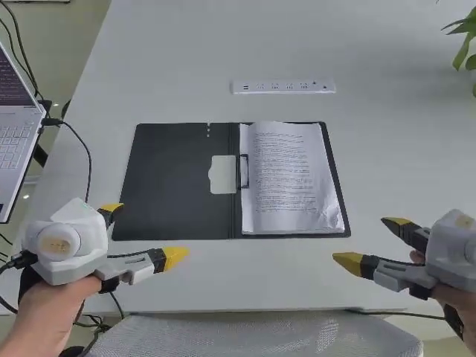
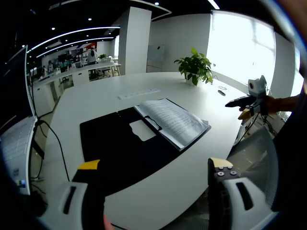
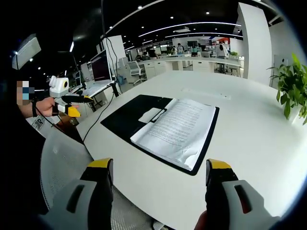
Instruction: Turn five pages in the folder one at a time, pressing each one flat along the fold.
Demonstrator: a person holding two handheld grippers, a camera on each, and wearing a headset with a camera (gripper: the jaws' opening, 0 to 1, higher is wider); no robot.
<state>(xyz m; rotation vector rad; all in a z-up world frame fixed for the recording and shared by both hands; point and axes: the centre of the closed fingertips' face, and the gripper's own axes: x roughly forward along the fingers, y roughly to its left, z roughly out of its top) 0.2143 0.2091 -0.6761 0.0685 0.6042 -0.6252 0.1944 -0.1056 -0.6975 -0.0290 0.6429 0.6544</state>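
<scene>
Far left: laptop [image 1: 11, 141] at the counter [image 1: 223, 44] edge, beyond the left claw [image 1: 145, 233] and to its left. A dark cable [image 1: 80, 149] runs from it over the counter and off the near edge, just left of that claw.

Left claw: jaws spread wide, nothing between them. It is held in the air over the near counter edge, apart from the folder [image 1: 178, 182]. The yellow tips point to the right.

The folder is black and lies open and flat on the counter. It is ahead and to the right of the left claw, and ahead and to the left of the right claw [image 1: 372, 242]. The half nearer the left claw is bare cover with a small white patch [image 1: 223, 175] by the spine. A clip [image 1: 242, 171] at the spine holds the printed pages [image 1: 290, 178], which lie on the half nearer the right claw. The near outer corner of the top sheet is slightly creased. A power strip [image 1: 282, 87] lies beyond the folder, on the far side from both claws.

A chair back [image 1: 253, 335] sits below the near edge, between the claws.

Right claw: jaws wide apart and empty, held off the folder's near right corner and not touching it. The tips point left.

A plant [image 1: 465, 37] stands far beyond the right claw.
</scene>
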